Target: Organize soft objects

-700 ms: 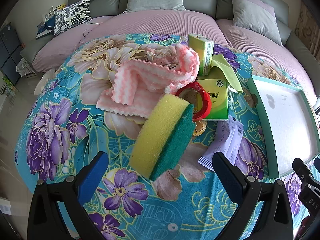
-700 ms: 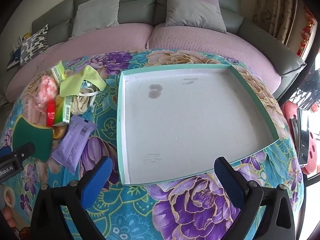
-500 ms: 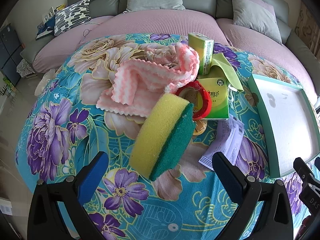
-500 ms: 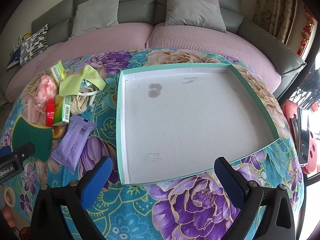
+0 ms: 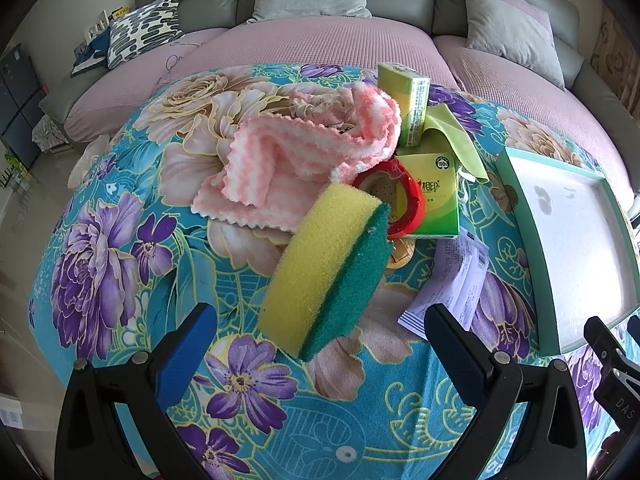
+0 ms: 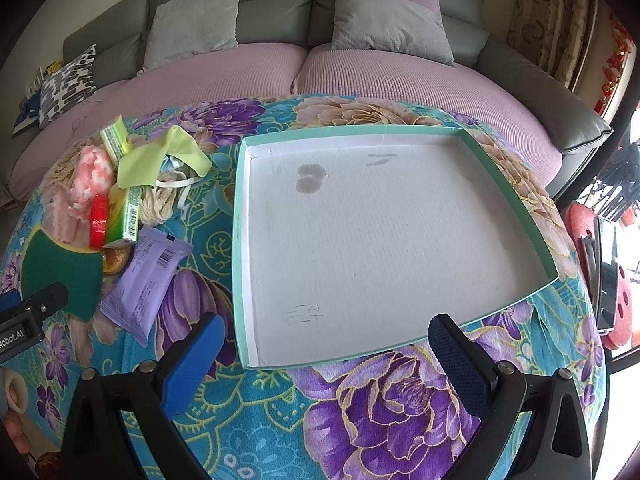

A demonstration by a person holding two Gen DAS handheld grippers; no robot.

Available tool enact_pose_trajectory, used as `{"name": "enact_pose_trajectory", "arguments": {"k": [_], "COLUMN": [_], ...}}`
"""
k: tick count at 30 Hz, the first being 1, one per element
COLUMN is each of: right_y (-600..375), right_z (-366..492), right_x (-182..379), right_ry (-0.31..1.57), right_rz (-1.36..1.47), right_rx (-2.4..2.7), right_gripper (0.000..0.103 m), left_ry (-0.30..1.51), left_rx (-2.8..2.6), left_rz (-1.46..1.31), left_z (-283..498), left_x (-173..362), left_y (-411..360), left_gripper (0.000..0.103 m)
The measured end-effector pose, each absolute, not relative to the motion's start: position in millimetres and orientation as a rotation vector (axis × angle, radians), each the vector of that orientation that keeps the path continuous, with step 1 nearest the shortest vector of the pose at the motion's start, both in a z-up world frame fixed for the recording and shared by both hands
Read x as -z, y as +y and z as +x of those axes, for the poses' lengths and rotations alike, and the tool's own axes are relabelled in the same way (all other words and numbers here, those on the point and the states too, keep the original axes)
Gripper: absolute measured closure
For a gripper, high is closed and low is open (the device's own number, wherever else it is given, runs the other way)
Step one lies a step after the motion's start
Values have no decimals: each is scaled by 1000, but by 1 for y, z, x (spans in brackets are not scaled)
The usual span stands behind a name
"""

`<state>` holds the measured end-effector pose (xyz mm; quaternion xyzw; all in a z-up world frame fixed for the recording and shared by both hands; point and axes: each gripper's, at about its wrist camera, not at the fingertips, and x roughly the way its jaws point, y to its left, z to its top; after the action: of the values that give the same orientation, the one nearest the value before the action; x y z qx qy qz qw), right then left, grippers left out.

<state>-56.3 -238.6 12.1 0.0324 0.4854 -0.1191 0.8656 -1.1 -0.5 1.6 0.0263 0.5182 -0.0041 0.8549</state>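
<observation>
Nothing on the floral cloth [image 5: 120, 264] had visibly moved since the earlier frames; only the left view had crept slightly, showing less of the tray [image 5: 516, 208], whose far side stayed cut off. Beside the tray, a small brown thing stayed half hidden under the sponge [image 5: 332, 272]. Both the left gripper [image 5: 320, 344] and the right gripper [image 6: 322, 350] pointed steeply down, jaws spread wide and empty. Sponge and pink towel [image 5: 296, 160] lay left of the tray.

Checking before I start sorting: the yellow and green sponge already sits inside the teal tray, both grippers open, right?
Not quite. The sponge lies on the floral cloth beside the pile, and the right wrist view shows the tray holds nothing. Both grippers are open.
</observation>
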Motion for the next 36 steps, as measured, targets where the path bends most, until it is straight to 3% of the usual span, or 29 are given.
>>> {"name": "enact_pose_trajectory", "arguments": {"k": [36], "right_y": [-236], "right_z": [-57], "right_x": [-10], "right_ry": [1022], "right_rz": [56], "right_rx": [249], "right_gripper": [0], "left_ry": [1093], "left_rx": [15], "left_rz": [-4], "left_z": [4], "left_x": [-2], "left_y": [7], "left_gripper": [0]}}
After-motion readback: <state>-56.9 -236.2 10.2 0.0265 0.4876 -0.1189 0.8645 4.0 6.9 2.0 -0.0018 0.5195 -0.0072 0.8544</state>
